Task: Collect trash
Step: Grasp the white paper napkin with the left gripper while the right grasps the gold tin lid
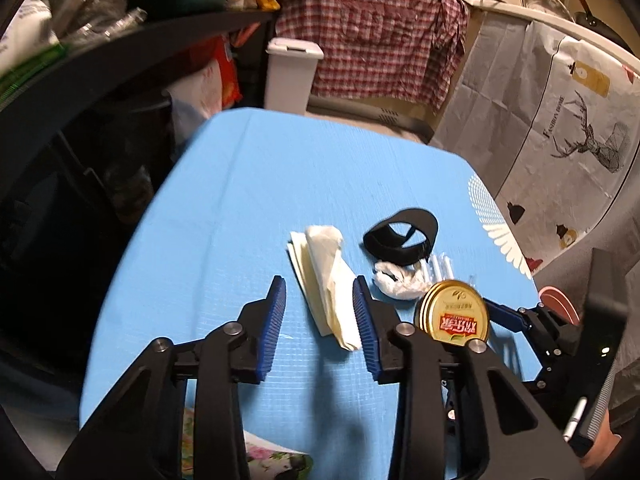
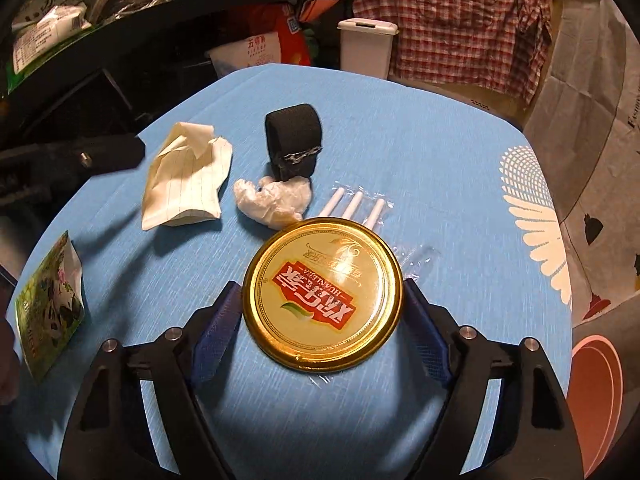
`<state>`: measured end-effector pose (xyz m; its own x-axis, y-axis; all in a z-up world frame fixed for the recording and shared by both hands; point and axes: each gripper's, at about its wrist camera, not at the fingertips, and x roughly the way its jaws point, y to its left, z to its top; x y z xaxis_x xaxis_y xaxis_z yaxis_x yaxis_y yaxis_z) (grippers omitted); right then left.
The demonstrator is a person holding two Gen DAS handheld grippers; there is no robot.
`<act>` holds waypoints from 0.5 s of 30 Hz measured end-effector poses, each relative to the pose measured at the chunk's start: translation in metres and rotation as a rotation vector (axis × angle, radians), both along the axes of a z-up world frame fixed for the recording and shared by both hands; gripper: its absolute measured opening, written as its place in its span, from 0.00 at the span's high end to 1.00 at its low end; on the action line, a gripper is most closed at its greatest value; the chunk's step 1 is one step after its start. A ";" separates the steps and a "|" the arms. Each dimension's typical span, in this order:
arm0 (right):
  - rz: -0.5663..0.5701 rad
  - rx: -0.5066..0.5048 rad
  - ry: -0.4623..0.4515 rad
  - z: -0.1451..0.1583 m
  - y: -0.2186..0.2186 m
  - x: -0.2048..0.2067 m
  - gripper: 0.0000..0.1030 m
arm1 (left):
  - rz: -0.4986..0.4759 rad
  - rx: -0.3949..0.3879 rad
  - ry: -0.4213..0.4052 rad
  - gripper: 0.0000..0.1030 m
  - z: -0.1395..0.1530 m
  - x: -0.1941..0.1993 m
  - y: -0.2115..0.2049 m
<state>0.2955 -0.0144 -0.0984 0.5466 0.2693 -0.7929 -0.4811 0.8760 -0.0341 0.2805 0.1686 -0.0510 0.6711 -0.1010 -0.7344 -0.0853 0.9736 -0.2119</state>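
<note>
Blue pads of the left tool are sitting closest to the lens in the left wrist view, jaws standing apart w/ a folded cream paper lying between them on the blue counter; pads aren't pressing on it, so the tool is released. Paper is running from approx 12 o'clock down toward the right-hand pad, lower end nearly touching that pad.

At approx 1 o'clock from the paper a black strap loop is resting, w/ a crumpled white wad just beside it at 6 o'clock. Gold jar lid is showing at 3 o'clock of the left tool.

In the right wrist view the right tool is straddling that gold lid, one pad on each side at 9 and 3 o'clock, both right at the rim; can't tell for sure whether they're clamping or just bracketing it. Three white sticks in clear wrap are lying at 12 o'clock of the lid, touching its far edge. A green snack packet is lying at 9 o'clock, well apart. White lidded bin is standing beyond the counter at 12 o'clock.
</note>
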 end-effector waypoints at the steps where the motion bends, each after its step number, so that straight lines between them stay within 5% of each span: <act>1: -0.002 0.004 0.001 0.000 -0.002 0.000 0.24 | -0.005 0.003 0.006 0.73 -0.003 0.001 -0.002; 8: -0.004 0.027 -0.013 0.003 -0.006 -0.004 0.24 | -0.029 0.035 0.055 0.85 -0.019 0.011 -0.011; 10: -0.005 0.035 -0.018 0.004 -0.008 -0.006 0.24 | -0.023 0.040 0.061 0.95 -0.020 0.012 -0.011; 15: -0.004 0.056 -0.040 0.010 -0.014 -0.007 0.24 | -0.010 0.079 0.051 0.99 -0.011 0.009 -0.014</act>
<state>0.2881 -0.0280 -0.0886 0.5785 0.3104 -0.7543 -0.4764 0.8792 -0.0035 0.2892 0.1551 -0.0624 0.6321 -0.0482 -0.7734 -0.0841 0.9879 -0.1303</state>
